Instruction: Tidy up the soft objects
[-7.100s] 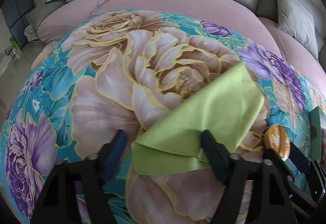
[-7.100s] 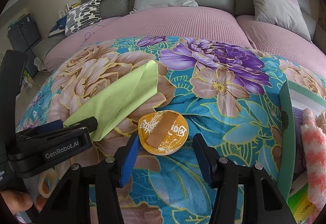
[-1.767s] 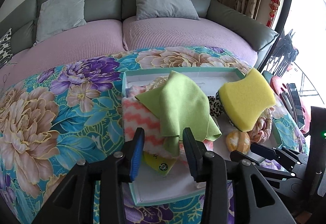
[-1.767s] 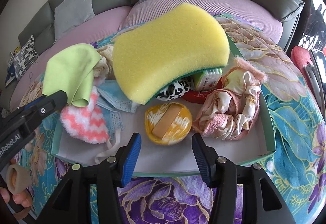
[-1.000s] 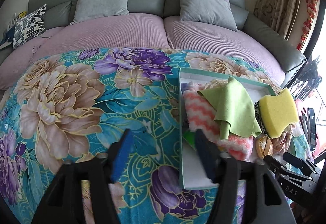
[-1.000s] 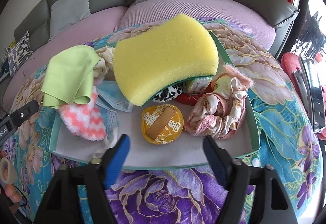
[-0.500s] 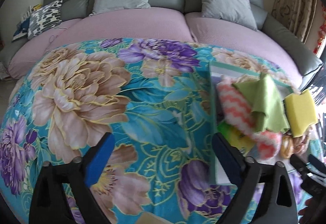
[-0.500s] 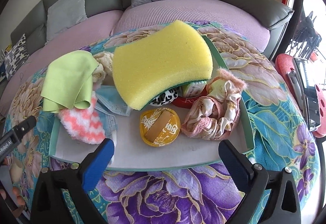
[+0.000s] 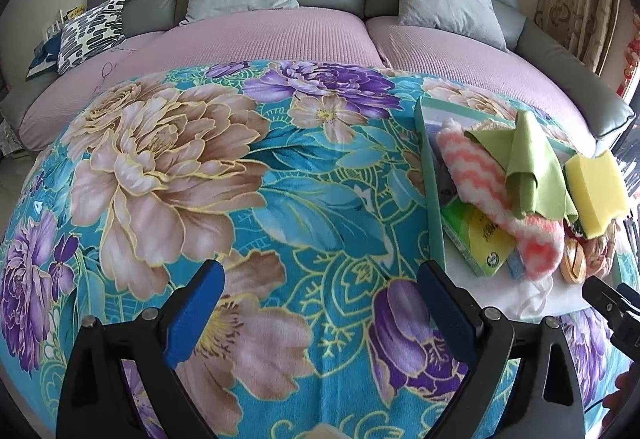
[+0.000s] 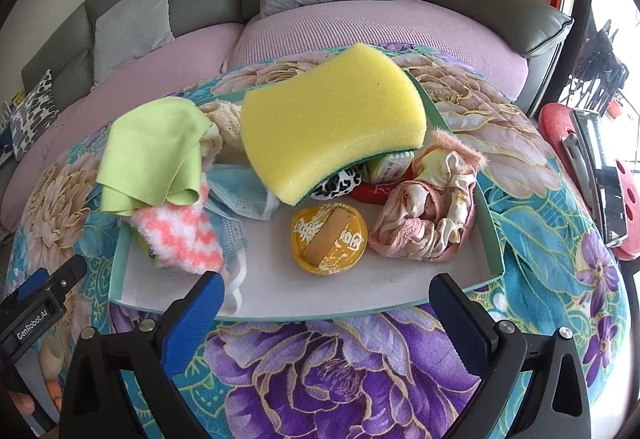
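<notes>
Tray (image 10: 486, 223) with green cloth (image 10: 156, 155) just beyond right claw (image 10: 326, 309), right of left claw (image 9: 320, 303); both released, jaws just widened, empty.

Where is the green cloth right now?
The green cloth lies in the tray, at its left end in the right wrist view, draped over the pink-and-white fuzzy sock, left of the yellow sponge. Neither gripper holds it.

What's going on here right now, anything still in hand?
Nothing is held. A person's two grippers are both open and empty, their fingers having just spread. The right gripper hovers at the near edge of the tray, which holds the sponge, green cloth, pink-striped sock and orange disc. The left gripper points at bare floral blanket beside the tray.
</notes>
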The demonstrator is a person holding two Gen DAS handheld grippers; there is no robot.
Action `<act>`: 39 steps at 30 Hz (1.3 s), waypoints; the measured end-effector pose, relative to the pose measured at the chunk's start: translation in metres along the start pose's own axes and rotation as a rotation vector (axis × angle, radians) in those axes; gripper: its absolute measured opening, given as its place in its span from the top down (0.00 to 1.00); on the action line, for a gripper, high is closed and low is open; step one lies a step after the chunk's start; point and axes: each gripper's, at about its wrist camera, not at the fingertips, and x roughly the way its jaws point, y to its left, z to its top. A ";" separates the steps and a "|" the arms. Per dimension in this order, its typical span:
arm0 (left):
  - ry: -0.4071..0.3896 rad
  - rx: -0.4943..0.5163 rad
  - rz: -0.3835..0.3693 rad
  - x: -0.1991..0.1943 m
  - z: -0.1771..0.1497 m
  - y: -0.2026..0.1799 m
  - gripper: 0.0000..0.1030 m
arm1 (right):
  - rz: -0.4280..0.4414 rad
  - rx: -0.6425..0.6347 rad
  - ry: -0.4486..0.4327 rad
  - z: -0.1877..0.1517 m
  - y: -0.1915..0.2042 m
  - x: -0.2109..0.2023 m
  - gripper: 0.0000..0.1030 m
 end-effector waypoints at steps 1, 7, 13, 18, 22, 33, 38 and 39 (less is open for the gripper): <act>0.010 0.004 0.001 0.000 -0.002 0.000 0.06 | 0.000 -0.005 0.001 -0.001 0.002 -0.001 0.00; 0.051 0.021 -0.004 0.001 -0.010 -0.002 0.06 | -0.005 -0.025 0.005 -0.008 0.012 -0.004 0.00; 0.000 0.025 0.030 -0.012 -0.012 -0.001 0.06 | -0.014 -0.041 0.014 -0.014 0.019 -0.006 0.00; -0.015 0.061 0.091 -0.017 -0.016 -0.002 0.06 | -0.012 -0.054 0.023 -0.019 0.025 -0.006 0.00; -0.013 0.068 0.136 -0.020 -0.022 0.000 0.06 | -0.010 -0.067 0.035 -0.026 0.032 -0.005 0.00; 0.015 0.046 0.153 -0.017 -0.030 0.011 0.06 | -0.011 -0.084 0.062 -0.043 0.047 0.000 0.00; 0.025 0.050 0.160 -0.013 -0.030 0.012 0.06 | -0.004 -0.084 0.063 -0.045 0.050 0.002 0.00; 0.027 0.050 0.160 -0.012 -0.030 0.013 0.06 | -0.001 -0.085 0.066 -0.043 0.049 0.003 0.00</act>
